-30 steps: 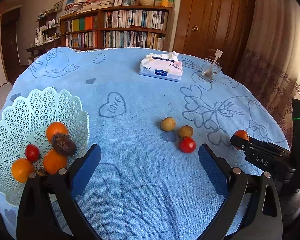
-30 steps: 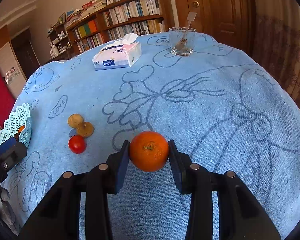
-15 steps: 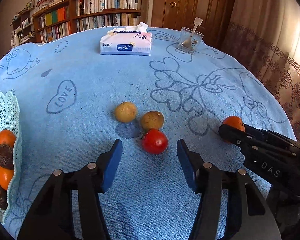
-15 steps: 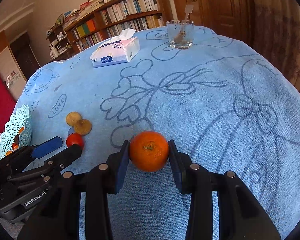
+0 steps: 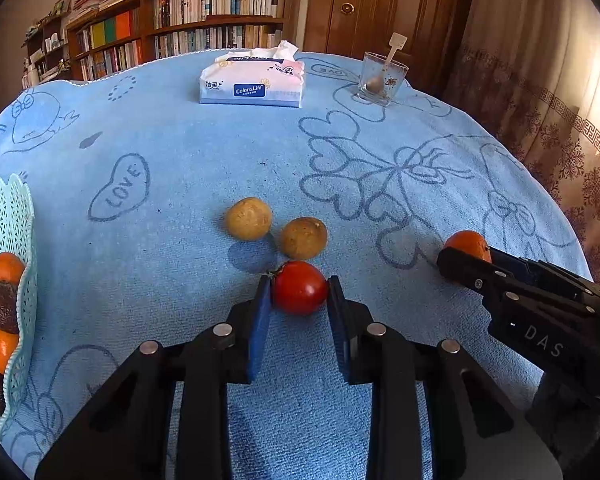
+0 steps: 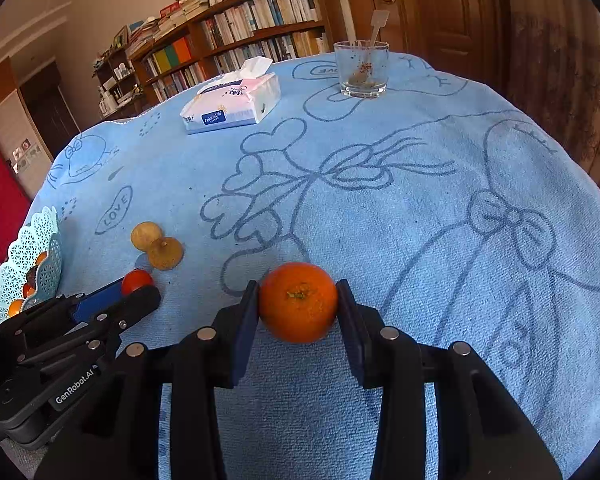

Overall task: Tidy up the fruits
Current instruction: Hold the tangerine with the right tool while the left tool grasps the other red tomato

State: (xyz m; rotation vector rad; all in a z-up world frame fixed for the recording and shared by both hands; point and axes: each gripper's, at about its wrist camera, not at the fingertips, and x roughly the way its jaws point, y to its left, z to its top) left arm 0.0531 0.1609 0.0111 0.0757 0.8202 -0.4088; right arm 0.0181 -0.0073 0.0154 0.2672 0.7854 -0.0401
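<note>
My left gripper point(image 5: 298, 282) is shut on a red tomato point(image 5: 299, 288) that rests on the blue cloth, one pad against each side. Two round yellow-brown fruits point(image 5: 249, 218) point(image 5: 304, 238) lie just beyond it, nearly touching. My right gripper point(image 6: 298, 286) is shut on an orange point(image 6: 298, 302) low over the cloth; the left wrist view shows that orange point(image 5: 466, 244) at the right. At the far left stands a mint lattice basket point(image 5: 16, 216) holding several oranges, a dark fruit and a red one. The right wrist view shows the left gripper point(image 6: 140, 288) with the tomato point(image 6: 137, 281) between its fingers.
A tissue pack point(image 5: 252, 82) and a glass with a spoon point(image 5: 380, 80) stand at the far side of the round table. Bookshelves and a wooden door lie behind. The table edge drops off at the right, beside a curtain.
My left gripper has swung from beside the basket over to the tomato and closed on it. The right gripper has kept hold of the orange and barely moved.
</note>
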